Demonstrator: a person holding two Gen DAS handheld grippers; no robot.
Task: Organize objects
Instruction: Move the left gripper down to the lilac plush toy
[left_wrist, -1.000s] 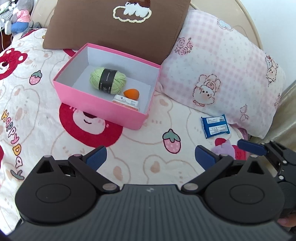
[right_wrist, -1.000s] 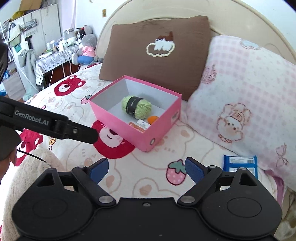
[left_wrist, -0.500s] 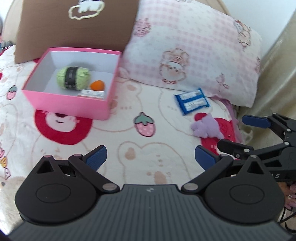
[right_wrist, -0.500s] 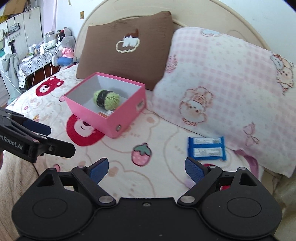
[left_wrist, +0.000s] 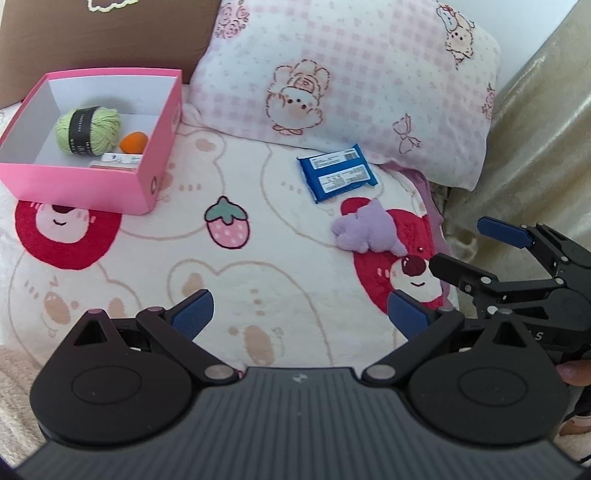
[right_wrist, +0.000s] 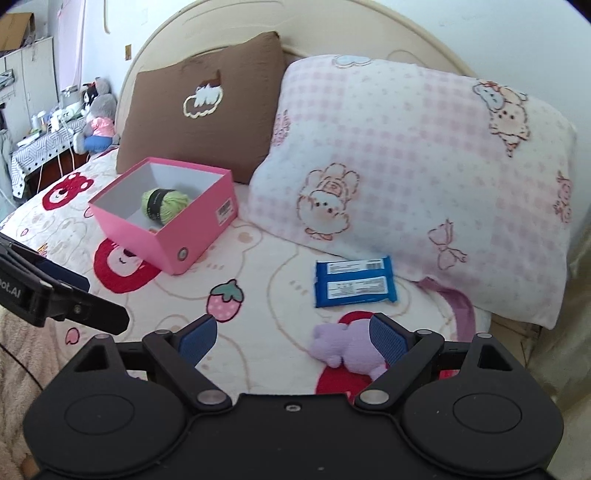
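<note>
Both the left gripper (left_wrist: 299, 314) and right gripper (right_wrist: 291, 334) are spread and empty, the purple toy (right_wrist: 345, 349) lying partly behind the right one's finger, so closing off-centre might pinch the blanket (right_wrist: 273, 295) instead.

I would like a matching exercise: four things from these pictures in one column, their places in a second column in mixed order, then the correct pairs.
Things:
1. green yarn ball
2. blue snack packet
3. purple plush toy
4. brown cushion

Places:
A. behind the pink box
B. on the red bear print
C. inside the pink box
D. beside the pink checked pillow

Pairs: 1-C, 2-D, 3-B, 4-A
</note>
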